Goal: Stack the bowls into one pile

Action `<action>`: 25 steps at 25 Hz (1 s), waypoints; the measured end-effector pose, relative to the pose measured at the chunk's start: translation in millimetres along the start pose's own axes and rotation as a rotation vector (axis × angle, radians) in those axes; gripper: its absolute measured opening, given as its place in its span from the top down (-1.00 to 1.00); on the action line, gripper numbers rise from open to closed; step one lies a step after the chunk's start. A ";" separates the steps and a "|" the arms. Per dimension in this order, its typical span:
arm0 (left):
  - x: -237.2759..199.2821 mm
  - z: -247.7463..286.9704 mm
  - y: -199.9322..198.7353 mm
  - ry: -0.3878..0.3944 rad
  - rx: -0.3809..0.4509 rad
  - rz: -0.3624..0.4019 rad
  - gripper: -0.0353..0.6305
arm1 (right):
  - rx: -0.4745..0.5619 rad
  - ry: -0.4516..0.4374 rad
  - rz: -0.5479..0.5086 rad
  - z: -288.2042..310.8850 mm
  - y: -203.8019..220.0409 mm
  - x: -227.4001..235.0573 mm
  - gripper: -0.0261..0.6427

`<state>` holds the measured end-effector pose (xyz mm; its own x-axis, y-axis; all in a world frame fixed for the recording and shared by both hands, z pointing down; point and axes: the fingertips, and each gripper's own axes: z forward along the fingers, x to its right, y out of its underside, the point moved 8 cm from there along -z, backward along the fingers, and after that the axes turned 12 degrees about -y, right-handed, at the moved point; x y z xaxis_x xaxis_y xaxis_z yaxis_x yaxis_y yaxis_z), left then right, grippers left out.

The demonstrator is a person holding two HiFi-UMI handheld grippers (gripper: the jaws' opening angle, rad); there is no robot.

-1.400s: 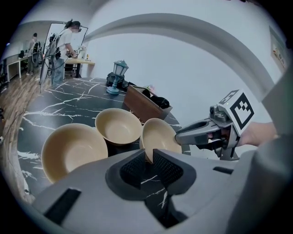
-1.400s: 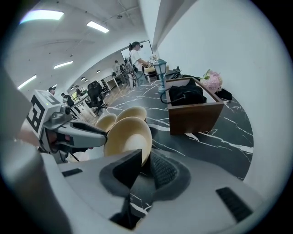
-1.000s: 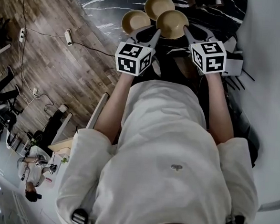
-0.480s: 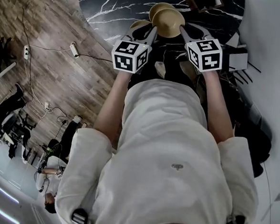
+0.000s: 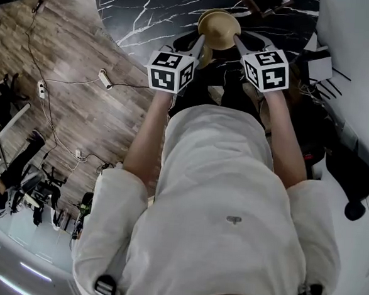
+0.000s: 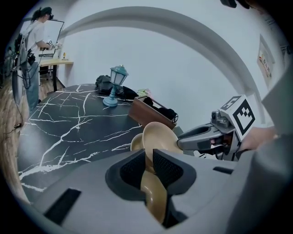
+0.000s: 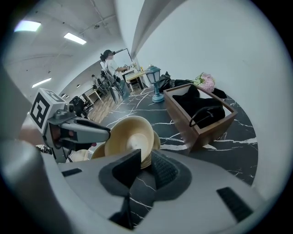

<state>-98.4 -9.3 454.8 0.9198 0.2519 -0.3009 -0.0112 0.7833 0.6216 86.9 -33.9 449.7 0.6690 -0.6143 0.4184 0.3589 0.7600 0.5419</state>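
Observation:
Three tan bowls are gathered at the near edge of the black marble table. My right gripper is shut on the near rim of one bowl, which tilts over a second bowl resting on the table. In the right gripper view this held bowl faces the camera, its lower rim between the jaws of my right gripper. My left gripper is shut on the third bowl, seen edge-on between its pads, close beside the other two. The two grippers' tips nearly meet at the bowls.
A wooden box with black items stands on the table right of the bowls, pink flowers behind it. A small teal lamp stands farther back. Wooden floor with cables lies left of the table edge. A white wall curves on the right.
Both grippers moved forward and closer together. The right gripper's bowl now hangs over the far bowl, and the left bowl has been drawn in beside them and tipped on edge.

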 end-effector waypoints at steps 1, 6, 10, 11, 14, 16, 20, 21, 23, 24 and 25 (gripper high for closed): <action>-2.7 2.1 -1.0 0.007 -0.009 0.008 0.73 | 0.002 0.005 0.010 2.1 0.1 -0.1 0.71; -13.9 13.6 -4.8 0.038 -0.050 0.050 0.73 | 0.006 0.028 0.056 12.2 2.0 1.1 0.70; -18.9 19.8 -6.1 0.062 -0.082 0.081 0.73 | 0.010 0.046 0.086 16.8 4.6 0.9 0.70; -20.0 21.3 -5.7 0.069 -0.090 0.088 0.73 | 0.010 0.051 0.093 17.9 5.7 0.9 0.70; -21.9 24.9 -4.2 0.091 -0.114 0.109 0.73 | 0.014 0.069 0.118 20.6 9.1 0.2 0.70; -22.3 26.7 -4.4 0.101 -0.122 0.126 0.73 | 0.021 0.081 0.135 21.4 10.7 0.1 0.70; -22.7 32.0 -5.4 0.111 -0.137 0.153 0.73 | 0.031 0.097 0.163 23.6 15.1 1.9 0.70; -22.5 33.6 -5.6 0.114 -0.142 0.157 0.73 | 0.032 0.100 0.168 23.7 16.3 2.4 0.70; -22.2 36.3 -6.4 0.119 -0.147 0.164 0.73 | 0.035 0.103 0.176 23.6 18.3 3.2 0.70; -22.3 37.1 -6.9 0.120 -0.148 0.166 0.73 | 0.037 0.104 0.180 23.7 19.0 3.5 0.69; -22.6 37.7 -7.2 0.122 -0.149 0.167 0.73 | 0.038 0.106 0.184 24.0 19.4 3.8 0.69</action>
<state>-104.3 -42.1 484.4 0.8464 0.4444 -0.2935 -0.2250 0.7979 0.5593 80.8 -26.6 479.3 0.7861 -0.4389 0.4352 0.2009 0.8473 0.4916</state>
